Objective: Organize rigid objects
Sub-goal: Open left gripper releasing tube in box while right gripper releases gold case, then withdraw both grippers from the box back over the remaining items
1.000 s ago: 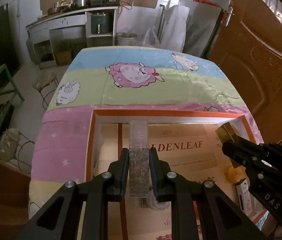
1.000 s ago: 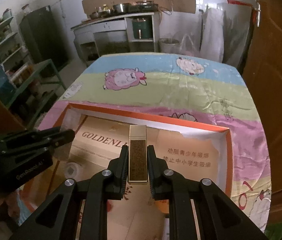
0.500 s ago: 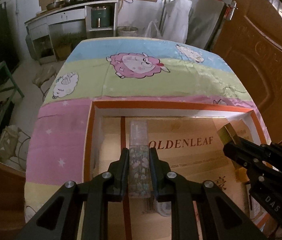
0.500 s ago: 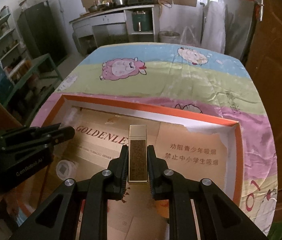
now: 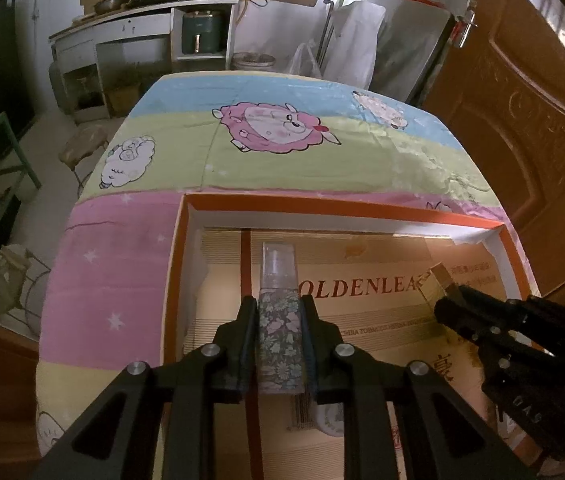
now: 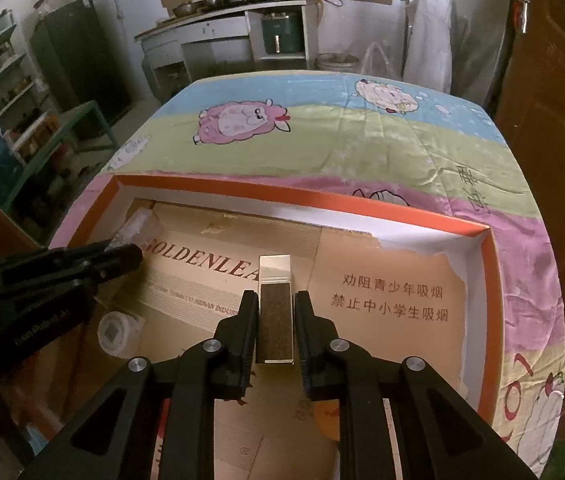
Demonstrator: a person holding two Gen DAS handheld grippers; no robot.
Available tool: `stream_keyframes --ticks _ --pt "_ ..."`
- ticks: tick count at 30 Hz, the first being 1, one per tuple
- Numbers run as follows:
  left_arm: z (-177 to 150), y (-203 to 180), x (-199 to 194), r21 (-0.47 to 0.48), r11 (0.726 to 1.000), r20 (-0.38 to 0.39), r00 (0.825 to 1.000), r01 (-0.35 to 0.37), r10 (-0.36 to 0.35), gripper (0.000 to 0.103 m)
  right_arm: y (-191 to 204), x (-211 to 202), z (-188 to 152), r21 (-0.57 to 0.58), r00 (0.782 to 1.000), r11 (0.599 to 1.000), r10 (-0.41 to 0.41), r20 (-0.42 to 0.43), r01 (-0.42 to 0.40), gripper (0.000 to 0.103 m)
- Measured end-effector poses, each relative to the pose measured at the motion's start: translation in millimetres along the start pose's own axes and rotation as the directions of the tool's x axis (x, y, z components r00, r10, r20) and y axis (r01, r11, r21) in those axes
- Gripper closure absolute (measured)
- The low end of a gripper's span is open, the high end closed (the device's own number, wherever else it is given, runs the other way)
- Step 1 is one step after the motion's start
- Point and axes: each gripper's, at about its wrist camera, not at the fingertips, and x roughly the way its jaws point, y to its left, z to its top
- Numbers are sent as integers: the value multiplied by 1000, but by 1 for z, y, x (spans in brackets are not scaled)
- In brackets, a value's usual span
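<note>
My left gripper [image 5: 279, 304] is shut on a floral spray bottle [image 5: 279, 320] with a clear cap, held over the left part of an orange-rimmed box [image 5: 322, 205]. My right gripper [image 6: 275, 300] is shut on a gold lighter [image 6: 275, 312] with a dark panel, held over the middle of the same box [image 6: 322, 204]. In the left wrist view the right gripper [image 5: 448, 300] shows at the right with the lighter's gold tip [image 5: 436, 280]. In the right wrist view the left gripper [image 6: 122, 252] shows at the left with the bottle's clear cap [image 6: 136, 226].
The box floor is brown cardboard [image 6: 382, 272] with printed lettering. A small round white jar [image 6: 116, 332] lies in the box at lower left; it also shows under my left fingers [image 5: 328, 420]. The box sits on a table with a sheep-patterned cloth [image 5: 274, 132]. A wooden door [image 5: 530, 100] stands right.
Both grippers have lifted and drawn back a little with their objects still held; more of the cloth and the box's far rim shows now.
</note>
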Motion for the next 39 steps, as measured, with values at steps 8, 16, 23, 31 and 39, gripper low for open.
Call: stream_keyframes --ticks 8,16,23,31,39 --pt "-1 -2 -10 -2 1000 36 999 2 -2 70 1 -4 -2 3 1000 1000 -1 12 1 81" --pt "-2 -7 -39 -6 1000 100 995 23 -23 69 2 -21 -5 8 999 1000 -7 47 6 71" --pt "-13 -11 -59 -5 999 123 991 44 -43 69 6 -37 -12 9 998 1000 -5 59 5 71" --pt "-28 -16 -81 -7 998 149 987 59 -58 69 11 -59 -23 10 997 1000 3 79 -4 70" --pt "-50 -14 -105 -18 997 178 982 75 -71 63 14 -91 -42 25 994 1000 5 107 -7 52"
